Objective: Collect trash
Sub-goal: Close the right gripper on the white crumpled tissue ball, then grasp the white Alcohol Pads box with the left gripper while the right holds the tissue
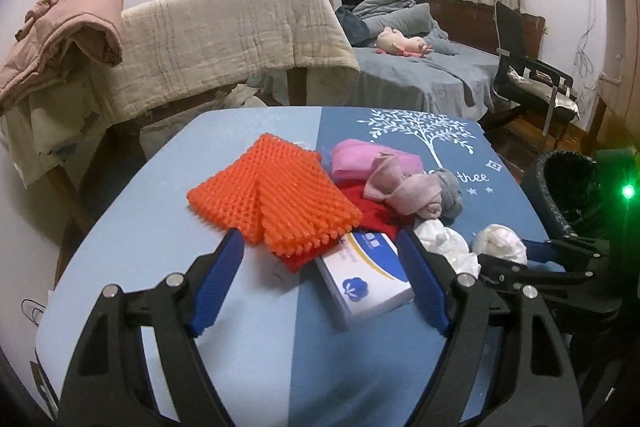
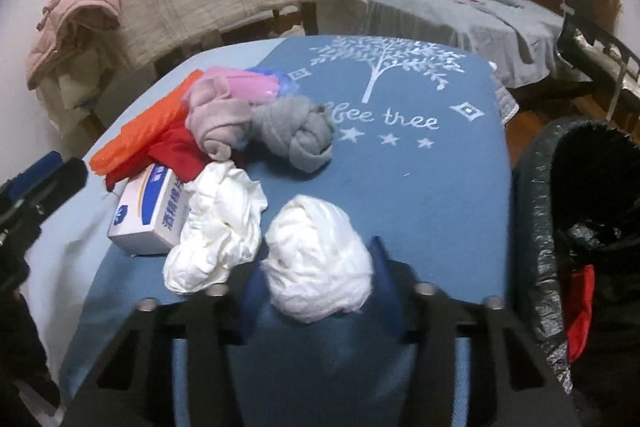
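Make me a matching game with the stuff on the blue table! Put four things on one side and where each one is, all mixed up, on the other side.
Things:
1. round tissue wad
2. white box
3. orange spiky mat
4. bin with black bag

Places:
A. beside the table, off its right edge
B. between the right gripper fingers
C. on top of the red cloth
D. between the left gripper fingers

Pairs: 1-B, 2-D, 3-C, 4-A
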The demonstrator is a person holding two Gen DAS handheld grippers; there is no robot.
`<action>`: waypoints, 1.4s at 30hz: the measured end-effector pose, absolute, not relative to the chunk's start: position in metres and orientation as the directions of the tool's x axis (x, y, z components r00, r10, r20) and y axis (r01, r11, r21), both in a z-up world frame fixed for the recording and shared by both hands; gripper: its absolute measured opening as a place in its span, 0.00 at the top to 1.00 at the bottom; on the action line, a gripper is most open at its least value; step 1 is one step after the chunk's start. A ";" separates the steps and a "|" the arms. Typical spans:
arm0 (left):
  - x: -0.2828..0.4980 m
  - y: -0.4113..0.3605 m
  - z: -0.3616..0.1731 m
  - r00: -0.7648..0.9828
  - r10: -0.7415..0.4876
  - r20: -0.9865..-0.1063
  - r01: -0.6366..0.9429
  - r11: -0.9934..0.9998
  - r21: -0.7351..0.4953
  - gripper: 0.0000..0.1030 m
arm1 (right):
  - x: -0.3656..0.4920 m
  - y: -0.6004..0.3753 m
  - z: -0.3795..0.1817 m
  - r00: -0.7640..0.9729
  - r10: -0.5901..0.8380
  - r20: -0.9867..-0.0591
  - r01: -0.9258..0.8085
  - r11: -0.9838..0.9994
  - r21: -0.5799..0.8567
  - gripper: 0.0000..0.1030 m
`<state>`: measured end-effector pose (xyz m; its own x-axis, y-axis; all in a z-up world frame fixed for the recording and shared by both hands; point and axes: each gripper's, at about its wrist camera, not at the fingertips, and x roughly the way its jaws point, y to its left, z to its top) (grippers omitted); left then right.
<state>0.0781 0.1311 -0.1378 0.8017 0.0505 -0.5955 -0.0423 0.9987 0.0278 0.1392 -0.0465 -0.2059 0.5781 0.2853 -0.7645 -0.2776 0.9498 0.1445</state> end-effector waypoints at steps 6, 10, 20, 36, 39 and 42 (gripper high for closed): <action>0.079 0.118 -0.143 0.794 0.030 -0.607 -0.011 0.999 0.035 0.28 | 0.133 -0.051 -0.197 0.600 0.293 -0.744 -0.284 0.948 0.144 0.66; 0.082 0.113 -0.152 0.774 0.025 -0.633 -0.007 0.999 0.031 0.30 | 0.131 -0.057 -0.188 0.617 0.299 -0.728 -0.282 0.948 0.150 0.66; 0.105 0.106 -0.174 0.718 0.044 -0.695 -0.044 0.999 0.018 0.30 | 0.130 -0.059 -0.186 0.621 0.292 -0.727 -0.293 0.947 0.130 0.66; 0.111 0.117 -0.175 0.706 0.045 -0.707 -0.055 0.998 0.010 0.29 | 0.129 -0.058 -0.186 0.625 0.290 -0.725 -0.293 0.948 0.127 0.66; 0.123 0.117 -0.181 0.687 0.051 -0.725 -0.061 0.998 0.012 0.29 | 0.129 -0.060 -0.184 0.627 0.283 -0.726 -0.286 0.950 0.124 0.66; 0.128 0.120 -0.186 0.664 0.038 -0.746 -0.071 0.997 -0.013 0.40 | 0.128 -0.063 -0.183 0.629 0.279 -0.725 -0.280 0.952 0.123 0.66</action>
<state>0.1278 0.1201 -0.1859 0.6645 0.0379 -0.7464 -0.0709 0.9974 -0.0125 0.1279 -0.0626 -0.1825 0.6292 0.2793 -0.7253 -0.2804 0.9519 0.1234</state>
